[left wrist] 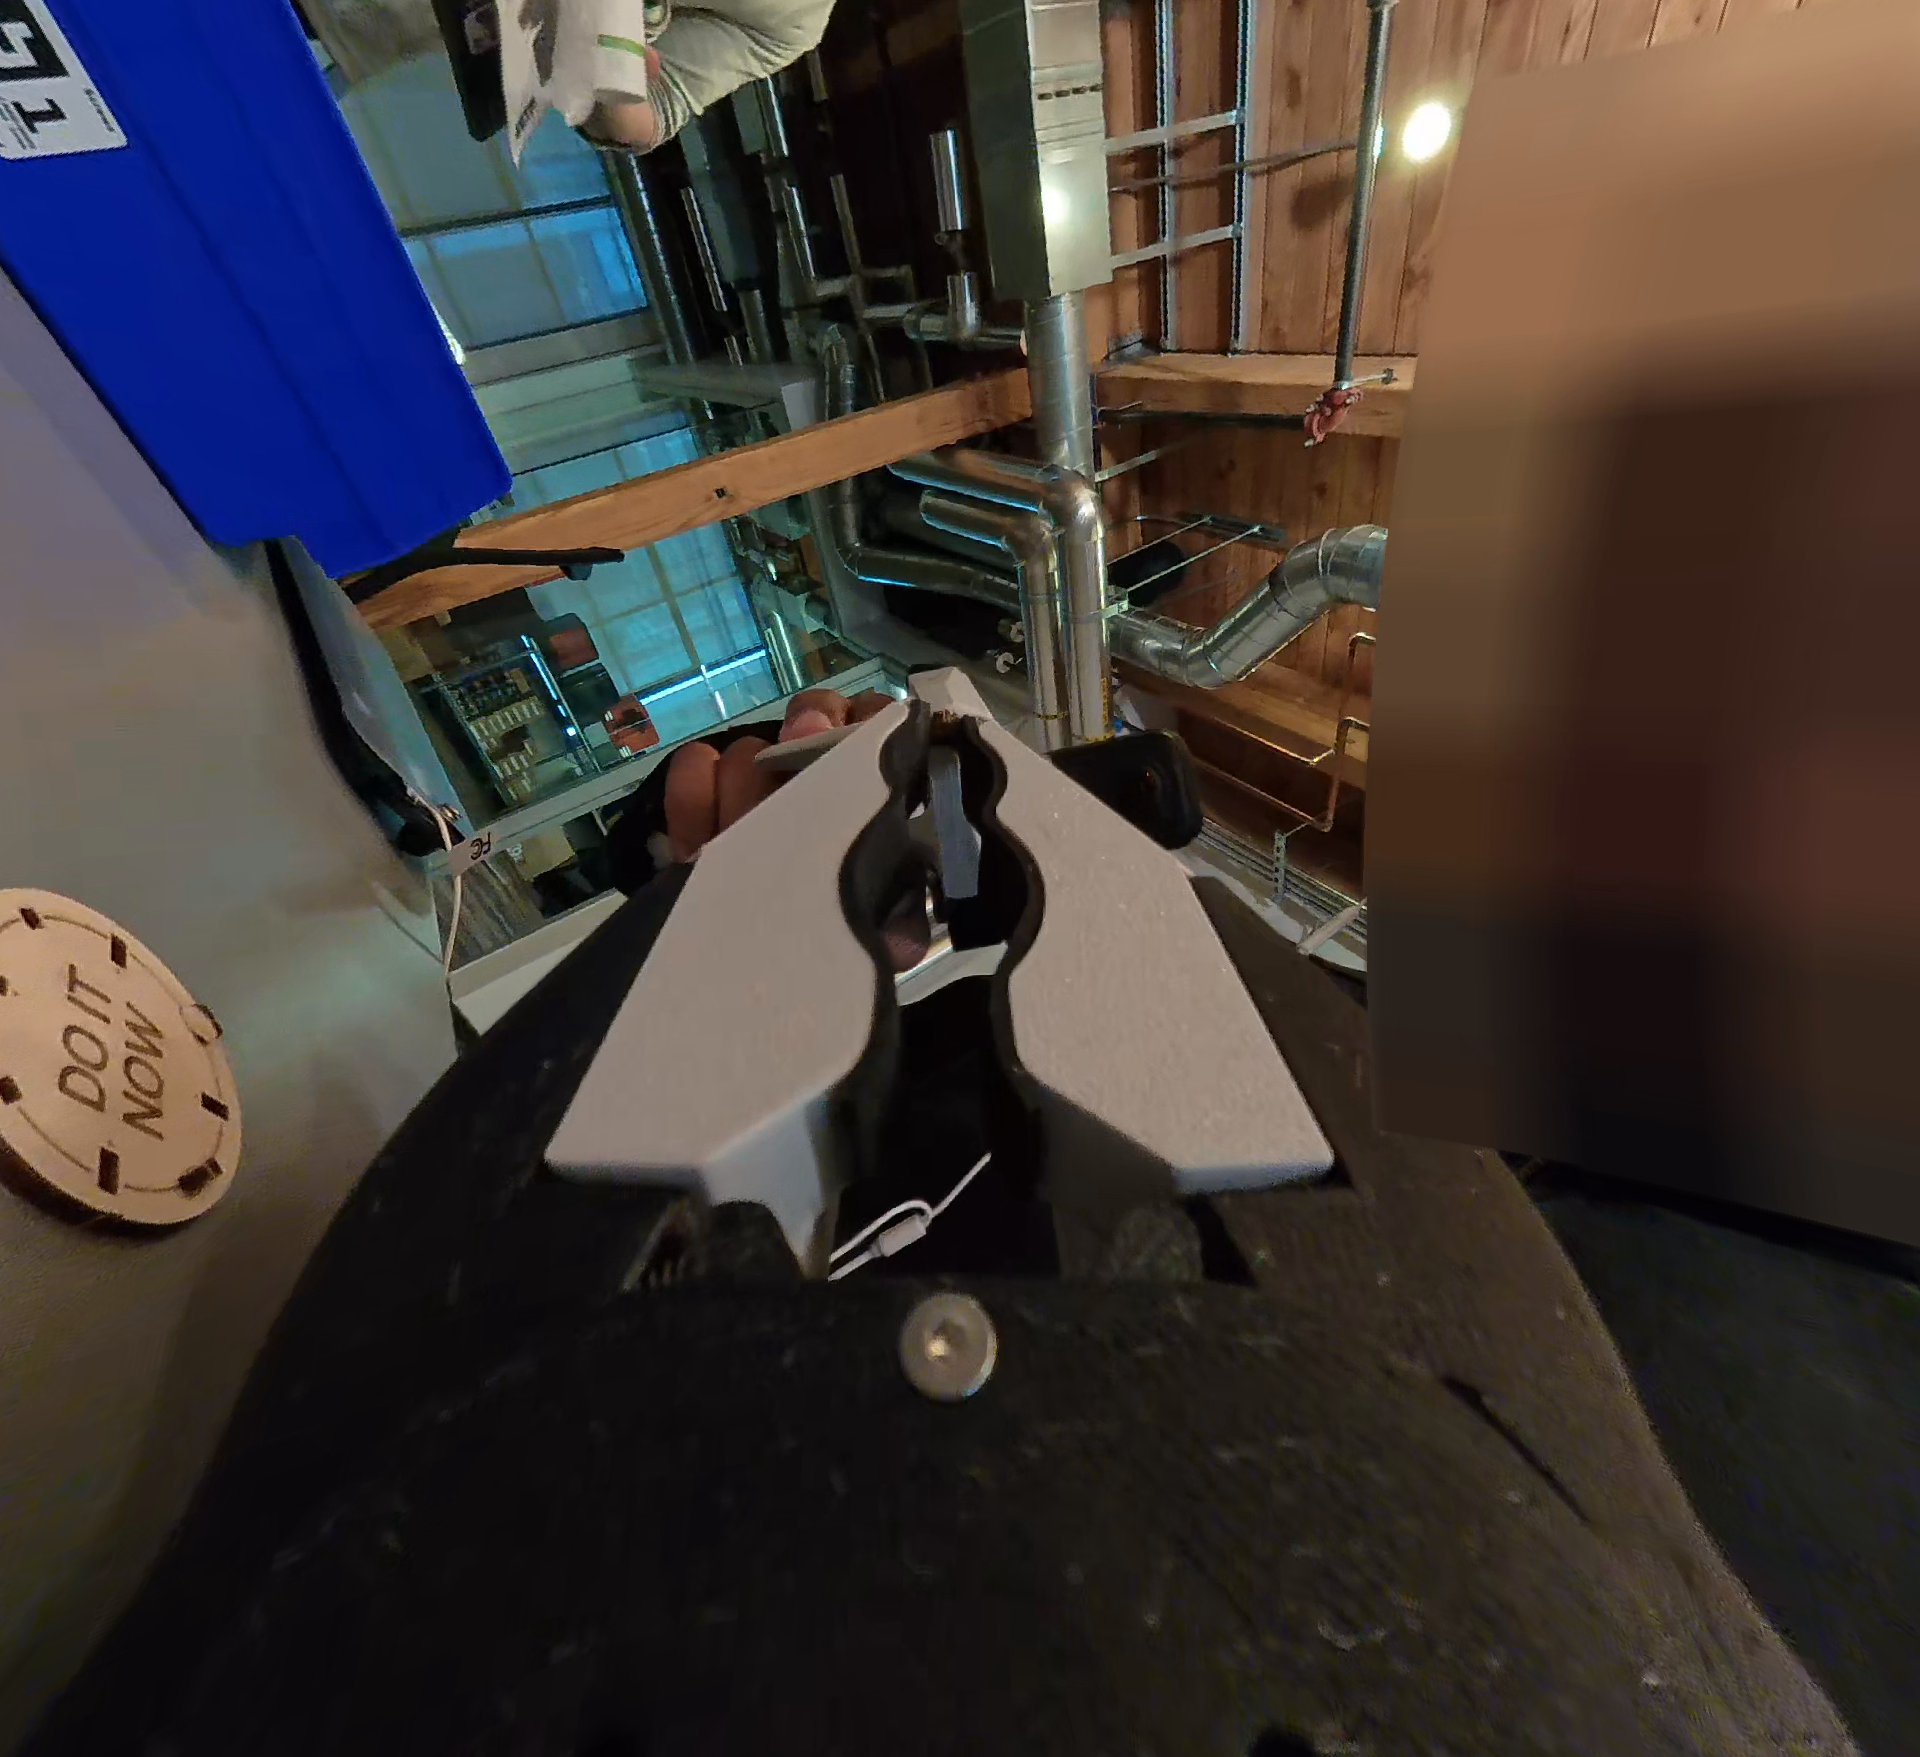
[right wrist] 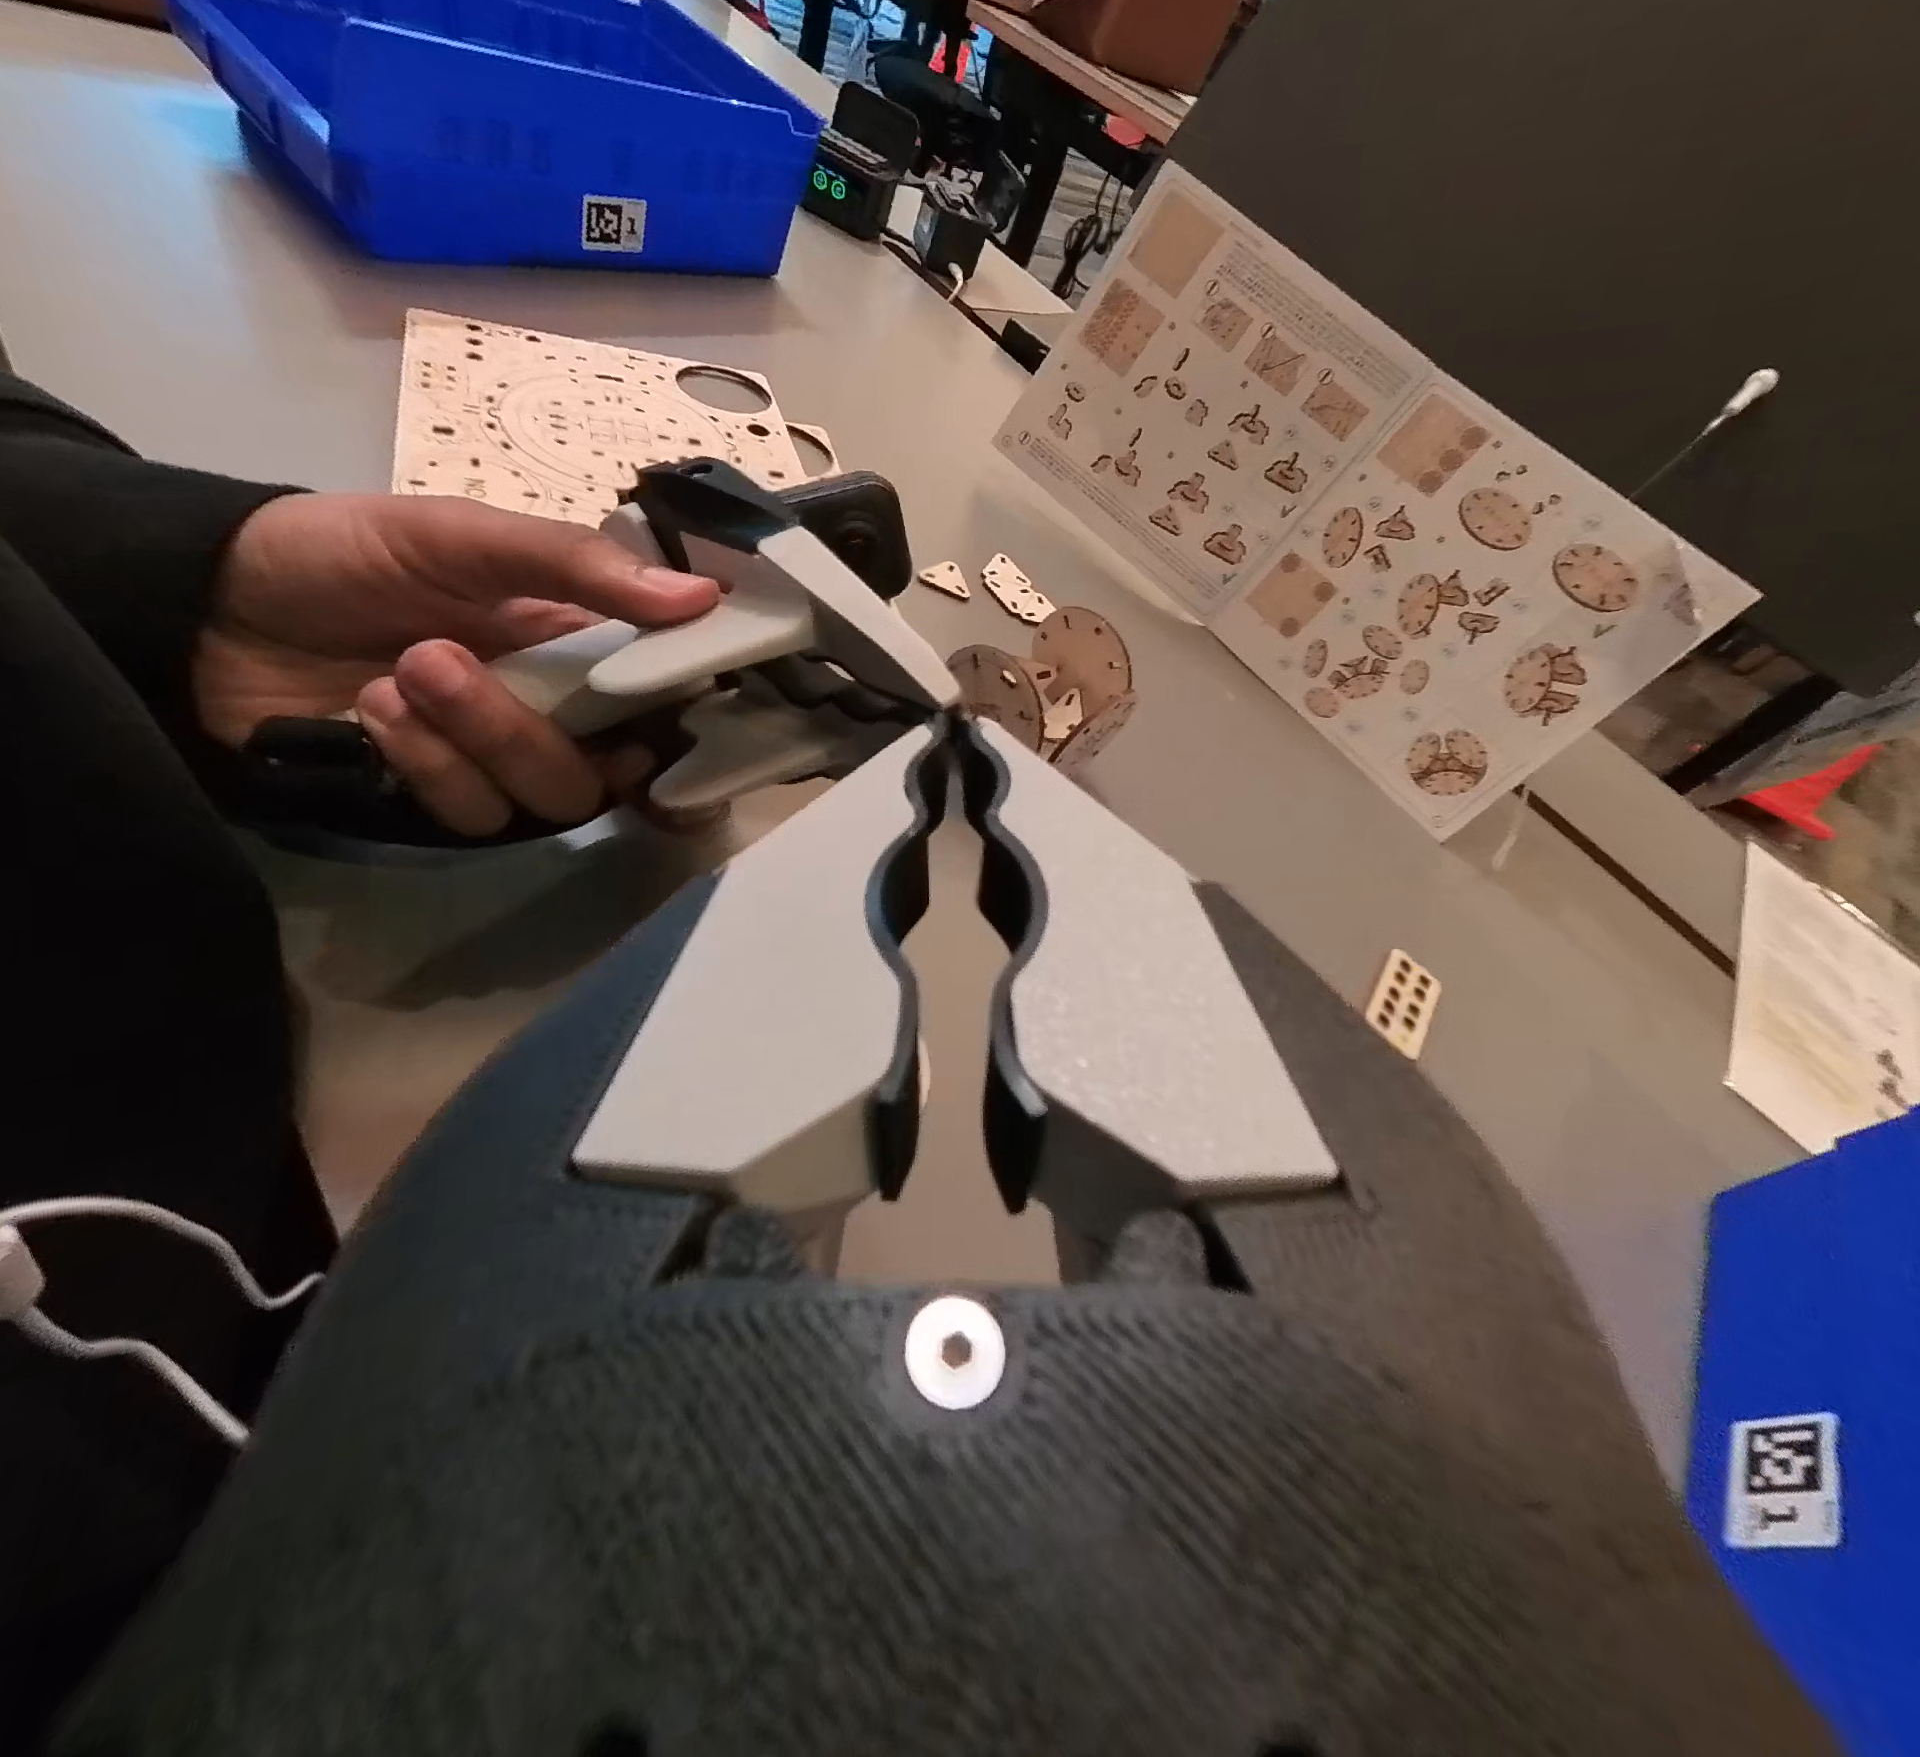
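left gripper point(left wrist: 940, 720): wavy black pads closed down to the tip, with a tiny brown bit point(left wrist: 941, 717) pinched right at the nose. looks like wood, but it's too small to be sure. a hand point(right wrist: 416, 637) squeezes its grey trigger, which i read as keeping the pinch on.

right gripper point(right wrist: 948, 728): fingertips meet with no gap at the nose and the scalloped hollows behind them are bare. i can't tell whether it shares the bit.

the two noses are touching, tip to tip, above the table point(right wrist: 1299, 876). the left one comes in from the side and is rolled over, so its camera faces the ceiling ducts. my guess is the tip-to-tip pose is there to steady or pass something very small.

just beyond the tips there's a half-built wooden disc assembly point(right wrist: 1081, 668): thin laser-cut ply, round faces with slots, dark burnt edges. two small flat ply pieces point(right wrist: 987, 580) lie near it. farther back a punched-out ply sheet point(right wrist: 540, 419) lies flat. an instruction sheet point(right wrist: 1351, 544) leans on a black panel point(right wrist: 1558, 201), probably so it can be read from the seat. the blue plastic bin point(right wrist: 468, 97) sits well apart at the far left. a small perforated ply rectangle point(right wrist: 1403, 1001) lies alone near my right side.
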A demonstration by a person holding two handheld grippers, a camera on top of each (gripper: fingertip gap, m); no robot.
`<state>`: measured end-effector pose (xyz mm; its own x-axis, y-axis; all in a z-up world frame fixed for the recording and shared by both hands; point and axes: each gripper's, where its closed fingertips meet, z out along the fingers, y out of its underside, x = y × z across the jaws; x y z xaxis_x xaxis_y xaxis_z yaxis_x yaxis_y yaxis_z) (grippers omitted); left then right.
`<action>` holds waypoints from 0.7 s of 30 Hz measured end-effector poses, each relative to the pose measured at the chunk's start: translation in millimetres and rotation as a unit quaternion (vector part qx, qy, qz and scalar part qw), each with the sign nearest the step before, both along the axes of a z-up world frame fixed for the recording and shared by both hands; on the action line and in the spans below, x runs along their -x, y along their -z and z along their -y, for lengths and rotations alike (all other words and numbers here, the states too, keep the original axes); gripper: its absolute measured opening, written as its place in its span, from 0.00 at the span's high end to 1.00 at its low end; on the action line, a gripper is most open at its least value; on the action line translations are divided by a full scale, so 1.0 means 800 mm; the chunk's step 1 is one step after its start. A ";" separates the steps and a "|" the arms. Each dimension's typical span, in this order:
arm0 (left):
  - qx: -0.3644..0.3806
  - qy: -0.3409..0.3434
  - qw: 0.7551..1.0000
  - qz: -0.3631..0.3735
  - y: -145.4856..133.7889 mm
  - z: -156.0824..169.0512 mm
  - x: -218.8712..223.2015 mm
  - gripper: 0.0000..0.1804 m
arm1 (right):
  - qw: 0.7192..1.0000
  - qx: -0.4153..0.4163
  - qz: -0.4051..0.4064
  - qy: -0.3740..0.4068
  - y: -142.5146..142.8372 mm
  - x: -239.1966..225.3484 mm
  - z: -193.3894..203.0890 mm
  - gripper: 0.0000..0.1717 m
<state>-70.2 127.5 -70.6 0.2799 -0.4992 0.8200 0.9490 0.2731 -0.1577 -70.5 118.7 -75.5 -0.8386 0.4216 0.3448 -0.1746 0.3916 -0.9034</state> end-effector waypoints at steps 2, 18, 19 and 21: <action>0.004 -0.005 1.000 -0.005 0.002 0.002 0.001 1.00 | 1.000 0.016 0.019 -0.005 -0.002 -0.001 -0.001 1.00; 0.041 0.003 0.993 -0.109 -0.005 0.003 -0.020 0.98 | 0.844 0.288 0.422 -0.167 -0.011 -0.019 -0.005 1.00; 0.043 0.002 0.993 -0.111 -0.004 0.003 -0.020 0.99 | 0.840 0.289 0.428 -0.167 -0.009 -0.020 -0.004 1.00; 0.042 -0.001 0.993 -0.111 -0.005 0.004 -0.019 1.00 | 0.838 0.284 0.436 -0.165 -0.004 -0.021 -0.003 1.00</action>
